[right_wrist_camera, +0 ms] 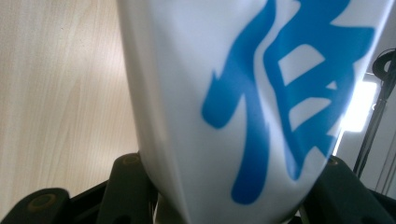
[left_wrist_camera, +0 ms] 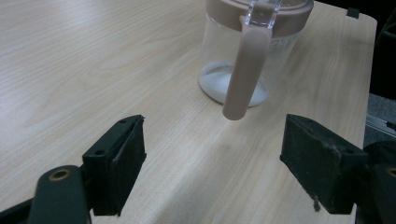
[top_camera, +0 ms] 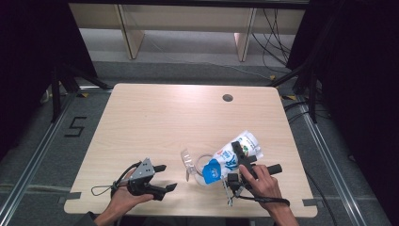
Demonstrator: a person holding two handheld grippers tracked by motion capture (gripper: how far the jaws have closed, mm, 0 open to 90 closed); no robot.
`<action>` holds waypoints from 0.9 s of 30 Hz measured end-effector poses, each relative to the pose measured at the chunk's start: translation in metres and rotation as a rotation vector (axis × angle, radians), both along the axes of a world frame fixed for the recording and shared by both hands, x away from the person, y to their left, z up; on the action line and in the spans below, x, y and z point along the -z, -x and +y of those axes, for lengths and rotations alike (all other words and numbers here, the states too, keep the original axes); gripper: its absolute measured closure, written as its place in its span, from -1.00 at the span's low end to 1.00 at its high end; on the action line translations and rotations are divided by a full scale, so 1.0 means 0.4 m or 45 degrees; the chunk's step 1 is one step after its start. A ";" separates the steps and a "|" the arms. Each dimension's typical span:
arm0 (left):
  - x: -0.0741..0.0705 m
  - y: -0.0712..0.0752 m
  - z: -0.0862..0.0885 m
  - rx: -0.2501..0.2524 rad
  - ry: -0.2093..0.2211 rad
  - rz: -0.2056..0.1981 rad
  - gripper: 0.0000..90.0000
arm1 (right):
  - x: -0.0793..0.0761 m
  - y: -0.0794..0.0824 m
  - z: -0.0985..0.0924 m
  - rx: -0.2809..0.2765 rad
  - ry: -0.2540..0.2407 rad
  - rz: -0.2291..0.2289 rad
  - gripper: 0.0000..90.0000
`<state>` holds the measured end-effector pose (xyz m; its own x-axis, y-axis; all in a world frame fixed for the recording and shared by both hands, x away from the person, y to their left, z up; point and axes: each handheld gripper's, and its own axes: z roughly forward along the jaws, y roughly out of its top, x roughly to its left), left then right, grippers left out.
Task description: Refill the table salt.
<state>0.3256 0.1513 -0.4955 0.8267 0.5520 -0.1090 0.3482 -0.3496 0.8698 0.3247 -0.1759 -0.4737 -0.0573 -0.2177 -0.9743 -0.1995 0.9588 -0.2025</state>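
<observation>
Pale wood worktop [top_camera: 155, 117] lies under your hands, and your right hand-held gripper [top_camera: 237, 162] is clamped on the white-and-blue pouch [top_camera: 230, 157], tilting it so its blue end hangs over the clear jug [top_camera: 197, 165] near the front edge, apparently to pour, though the high view is too small to show any flow. Your left hand-held gripper [top_camera: 164, 178] waits with jaws apart and empty, facing the jug's handle [left_wrist_camera: 245, 70] as if to steady it; its own view shows that pink handle and lid, while the right gripper view gives the pouch's [right_wrist_camera: 261, 107] blue print pressed between the jaws.
</observation>
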 end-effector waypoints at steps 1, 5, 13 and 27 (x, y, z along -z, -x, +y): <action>-0.001 -0.003 0.001 0.015 -0.010 -0.018 -0.53 | 0.000 0.000 0.000 -0.001 0.001 0.000 0.19; 0.001 0.001 -0.002 -0.008 0.014 0.008 -0.53 | 0.000 0.000 0.000 0.001 0.003 0.000 0.19; -0.001 -0.003 0.001 0.015 -0.010 -0.019 -0.53 | -0.001 0.000 0.000 0.004 0.014 -0.004 0.19; 0.000 -0.003 0.001 0.015 -0.001 -0.009 -0.53 | 0.001 -0.001 0.001 -0.010 0.036 -0.022 0.20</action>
